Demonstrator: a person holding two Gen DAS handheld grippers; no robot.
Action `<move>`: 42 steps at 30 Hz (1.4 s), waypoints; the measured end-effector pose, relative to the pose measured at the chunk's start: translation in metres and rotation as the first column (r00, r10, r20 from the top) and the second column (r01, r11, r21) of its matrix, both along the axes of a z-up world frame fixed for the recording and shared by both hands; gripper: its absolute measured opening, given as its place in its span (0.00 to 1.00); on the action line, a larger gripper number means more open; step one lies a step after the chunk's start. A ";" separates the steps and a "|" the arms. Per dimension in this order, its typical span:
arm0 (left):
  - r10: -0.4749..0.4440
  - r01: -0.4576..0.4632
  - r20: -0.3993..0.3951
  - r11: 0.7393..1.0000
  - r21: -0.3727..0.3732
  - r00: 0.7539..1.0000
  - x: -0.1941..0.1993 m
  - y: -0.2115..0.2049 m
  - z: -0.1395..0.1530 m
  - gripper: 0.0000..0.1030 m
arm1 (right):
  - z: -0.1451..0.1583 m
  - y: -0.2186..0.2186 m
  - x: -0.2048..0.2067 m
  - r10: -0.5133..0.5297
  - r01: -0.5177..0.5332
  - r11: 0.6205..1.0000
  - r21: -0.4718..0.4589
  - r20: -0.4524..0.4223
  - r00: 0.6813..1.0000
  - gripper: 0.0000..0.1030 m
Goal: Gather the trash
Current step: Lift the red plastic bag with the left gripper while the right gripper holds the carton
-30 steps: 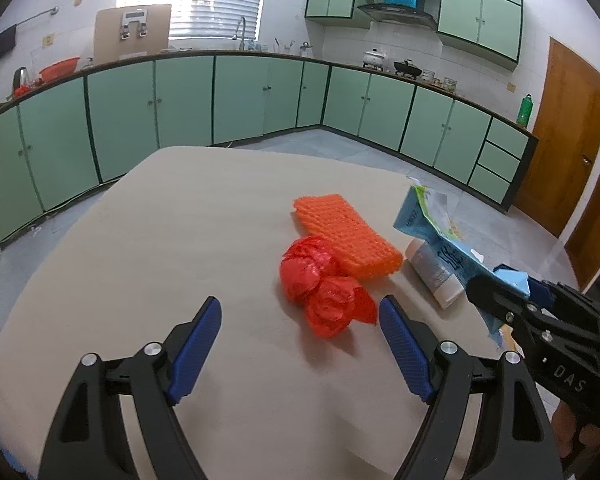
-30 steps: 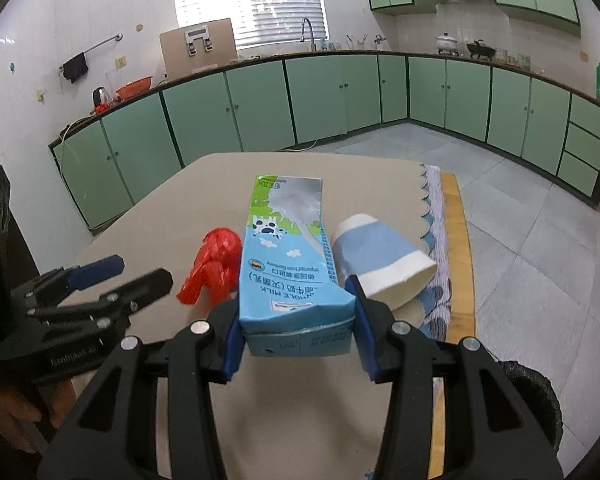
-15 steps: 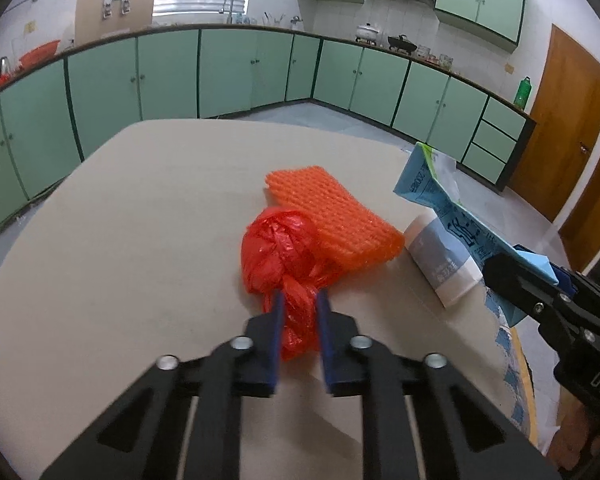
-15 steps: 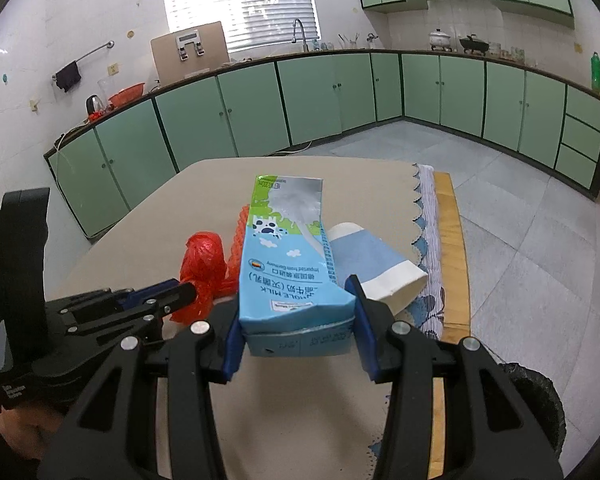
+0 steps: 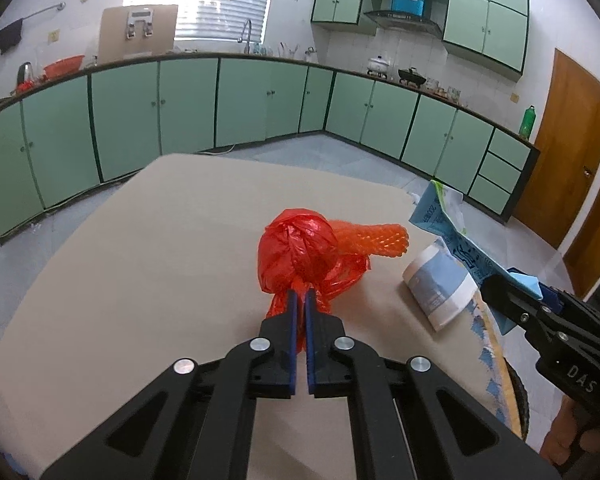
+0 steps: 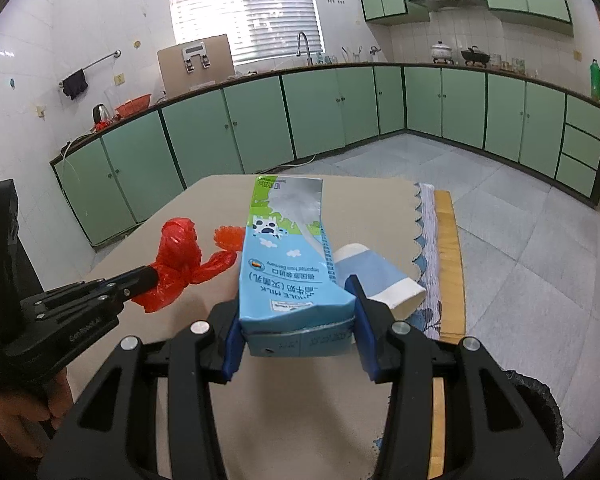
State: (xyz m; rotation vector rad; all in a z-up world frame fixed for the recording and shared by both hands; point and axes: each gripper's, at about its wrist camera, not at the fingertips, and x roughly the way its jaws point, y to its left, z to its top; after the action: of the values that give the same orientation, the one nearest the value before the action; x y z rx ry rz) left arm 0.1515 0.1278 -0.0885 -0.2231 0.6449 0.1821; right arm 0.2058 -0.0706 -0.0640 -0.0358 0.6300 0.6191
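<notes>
My left gripper (image 5: 299, 300) is shut on a crumpled red plastic bag (image 5: 300, 254) and holds it lifted above the beige table (image 5: 160, 240). The bag also shows in the right wrist view (image 6: 178, 260). My right gripper (image 6: 296, 320) is shut on a blue milk carton (image 6: 288, 264), held above the table; the carton shows at the right of the left wrist view (image 5: 448, 228). An orange foam net (image 5: 374, 238) lies behind the bag. A blue and white paper cup (image 5: 440, 286) lies on its side near the table's right edge.
A black bin rim (image 6: 536, 400) shows below the table's right edge. A patterned cloth edge (image 6: 430, 240) and wooden strip run along that side. Green kitchen cabinets (image 5: 220, 108) line the walls, and a brown door (image 5: 568, 140) is at the right.
My left gripper went from open before the red bag to shut on it, then lifted it off the table. The right gripper kept holding the milk carton.
</notes>
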 end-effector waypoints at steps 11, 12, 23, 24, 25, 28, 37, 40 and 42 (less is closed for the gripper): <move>-0.042 0.042 0.091 0.999 0.006 0.995 -0.021 -0.015 0.035 0.03 | 0.020 -0.016 -0.015 -0.020 0.019 0.999 0.026 0.038 0.999 0.43; -0.046 0.045 0.094 0.999 0.007 0.994 -0.020 -0.017 0.036 0.03 | 0.022 -0.018 -0.017 -0.023 0.022 0.999 0.027 0.041 0.999 0.43; -0.120 0.119 0.113 0.993 0.014 0.986 -0.016 -0.045 0.046 0.03 | 0.037 -0.045 -0.036 -0.068 0.066 0.997 0.030 0.081 0.994 0.43; -0.128 0.127 0.114 0.992 0.015 0.985 -0.016 -0.048 0.047 0.03 | 0.038 -0.051 -0.037 -0.077 0.074 0.997 0.031 0.084 0.994 0.43; -0.137 0.136 0.116 0.991 0.017 0.984 -0.016 -0.051 0.047 0.03 | 0.039 -0.055 -0.039 -0.085 0.082 0.996 0.032 0.086 0.993 0.43; -0.168 0.167 0.117 0.986 0.016 0.979 -0.013 -0.065 0.049 0.03 | 0.042 -0.071 -0.044 -0.112 0.109 0.993 0.033 0.094 0.989 0.43; -0.284 0.283 0.115 0.959 0.026 0.952 -0.003 -0.116 0.051 0.03 | 0.041 -0.130 -0.055 -0.231 0.229 0.973 0.038 0.096 0.968 0.43; -0.325 0.325 0.112 0.945 0.024 0.939 0.001 -0.135 0.049 0.03 | 0.037 -0.154 -0.059 -0.277 0.275 0.961 0.030 0.093 0.956 0.43; -0.351 0.351 0.111 0.936 0.022 0.930 0.004 -0.149 0.047 0.03 | 0.034 -0.168 -0.061 -0.308 0.307 0.951 0.026 0.089 0.947 0.43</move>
State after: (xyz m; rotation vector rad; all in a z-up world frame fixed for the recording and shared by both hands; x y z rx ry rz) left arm 0.1555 -0.0214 -0.0416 -0.1119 0.5617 -0.1749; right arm 0.1444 -0.2388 -0.0297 0.0445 0.5281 0.3166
